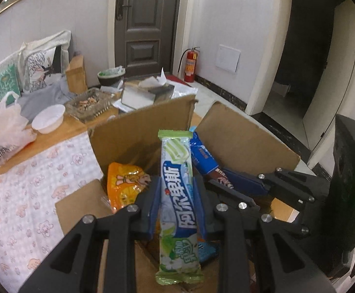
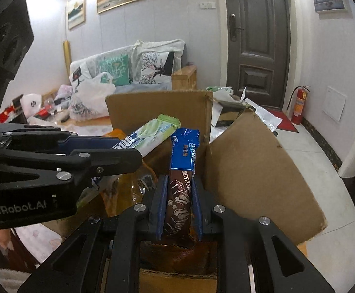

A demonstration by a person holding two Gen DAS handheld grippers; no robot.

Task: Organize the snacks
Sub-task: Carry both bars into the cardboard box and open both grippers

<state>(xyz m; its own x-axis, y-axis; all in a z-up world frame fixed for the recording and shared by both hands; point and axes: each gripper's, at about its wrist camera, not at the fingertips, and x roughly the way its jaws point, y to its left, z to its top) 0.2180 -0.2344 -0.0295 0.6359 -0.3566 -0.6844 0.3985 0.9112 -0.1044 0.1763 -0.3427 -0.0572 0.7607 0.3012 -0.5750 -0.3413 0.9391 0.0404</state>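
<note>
My left gripper [image 1: 177, 183] is shut on a green and white wafer bar [image 1: 177, 195], held upright over the open cardboard box [image 1: 245, 136]. My right gripper [image 2: 178, 183] is shut on a blue and brown chocolate wafer bar [image 2: 181, 183], also above the box [image 2: 250, 166]. Both grippers sit side by side. In the right wrist view the left gripper [image 2: 138, 153] comes in from the left with the green bar [image 2: 153, 134]. The left wrist view shows the right gripper [image 1: 216, 180] at the right with the blue bar [image 1: 203, 156]. An orange snack bag [image 1: 126, 183] lies inside the box.
The box stands on a table with a pink-patterned cloth [image 1: 31, 190]. Behind it are a white bowl [image 1: 48, 118], a white plastic bag [image 1: 4, 131], a glass ashtray [image 1: 89, 103] and a tissue box [image 1: 148, 91]. A sofa with cushions [image 2: 128, 70] and a fire extinguisher [image 2: 299, 105] stand beyond.
</note>
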